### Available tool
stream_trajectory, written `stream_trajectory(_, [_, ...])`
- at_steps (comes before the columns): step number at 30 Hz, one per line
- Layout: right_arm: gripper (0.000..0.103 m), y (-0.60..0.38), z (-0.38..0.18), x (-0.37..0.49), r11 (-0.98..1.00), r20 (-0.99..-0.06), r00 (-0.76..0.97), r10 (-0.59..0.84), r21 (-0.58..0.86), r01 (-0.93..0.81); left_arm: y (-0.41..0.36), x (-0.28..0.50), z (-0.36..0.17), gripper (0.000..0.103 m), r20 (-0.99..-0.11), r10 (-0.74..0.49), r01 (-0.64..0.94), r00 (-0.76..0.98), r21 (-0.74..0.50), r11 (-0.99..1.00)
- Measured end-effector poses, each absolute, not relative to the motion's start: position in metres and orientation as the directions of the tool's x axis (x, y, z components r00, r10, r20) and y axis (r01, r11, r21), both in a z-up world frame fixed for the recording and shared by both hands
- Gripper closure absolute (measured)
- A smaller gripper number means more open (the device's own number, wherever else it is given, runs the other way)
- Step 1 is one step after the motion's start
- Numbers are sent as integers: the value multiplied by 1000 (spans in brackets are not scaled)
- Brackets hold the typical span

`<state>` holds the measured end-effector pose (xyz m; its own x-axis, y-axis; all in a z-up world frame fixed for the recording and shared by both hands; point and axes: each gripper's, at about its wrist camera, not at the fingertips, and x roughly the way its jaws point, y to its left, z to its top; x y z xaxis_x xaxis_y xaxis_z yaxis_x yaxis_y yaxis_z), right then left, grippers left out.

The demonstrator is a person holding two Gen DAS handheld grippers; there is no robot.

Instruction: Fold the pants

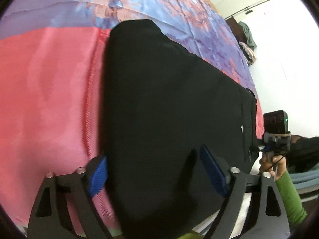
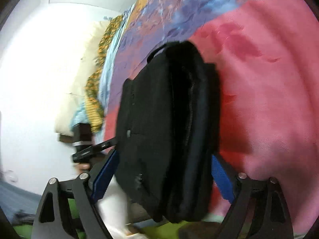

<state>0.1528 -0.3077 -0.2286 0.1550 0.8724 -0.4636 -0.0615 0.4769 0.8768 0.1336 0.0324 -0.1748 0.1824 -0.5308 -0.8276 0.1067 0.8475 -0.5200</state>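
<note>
You are holding both tools over a folded bundle of black pants (image 1: 169, 107), which is lying on a bed cover that is pink (image 1: 49, 103) near you and purple with a blue and orange print (image 1: 169, 14) farther away. In the left wrist view, your left gripper (image 1: 154, 171) is standing with its jaws spread wide, its blue pads (image 1: 97, 177) sitting on either side of the near end of the pants; the cloth is lying between them, but whether the pads are touching it is hard to tell, and they are not pinching it. At the right edge of that view, your right hand (image 1: 269, 162) in a green sleeve (image 1: 289, 197) is gripping the handle of the other tool beside the pants' far edge. In the right wrist view, blurred by motion, your right gripper (image 2: 163, 177) is likewise gaping wide, with its blue pads (image 2: 222, 179) flanking the stacked layers of the pants (image 2: 165, 119), seen edge-on with the folds showing; no squeeze on the fabric is visible. The left tool (image 2: 89, 149) is showing at the left of the bundle, in front of a white wall (image 2: 39, 59).
</note>
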Motion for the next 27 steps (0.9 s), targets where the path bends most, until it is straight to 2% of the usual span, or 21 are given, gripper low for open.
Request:
stream_trajectory(2, [17,-301,-231,157,513,-504,107,857,855,-81,26,137,-180,14,-837,-522,115,168,-509,853])
stream_trajectory(4, [27,-288,-231,160,612,-608,68,791,783,-117,21,136,-181,15,-847,-504,126,169,-488,864])
stream_trajectory(5, [26,-278,-229,161,643,-640,70,765,752,-145,19,134,-179,16,-855,-488,130,178,-471,872])
stream_trajectory(7, [27,-269,-224,161,658,-653,88,752,735,-164,18,130,-172,37,-867,-455,142,203,-434,890])
stream_trajectory(9, [42,-263,-218,159,657,-646,122,753,730,-187,21,127,-161,74,-868,-440,147,232,-416,898])
stream_trajectory(10, [48,-261,-214,159,654,-639,138,756,730,-199,25,127,-156,79,-862,-447,148,240,-422,894])
stream_trajectory(11, [53,-260,-208,157,647,-629,153,762,732,-213,26,126,-147,81,-856,-449,151,255,-423,893])
stream_trajectory(14, [58,-254,-191,157,635,-610,176,773,733,-243,25,125,-123,82,-851,-432,187,299,-392,901])
stream_trajectory(19, [60,-236,-152,173,603,-562,218,798,736,-308,39,148,-79,82,-813,-439,215,383,-384,898])
stream_trajectory(27, [60,-225,-84,265,588,-486,333,808,702,-402,55,236,-16,81,-740,-422,237,524,-349,907])
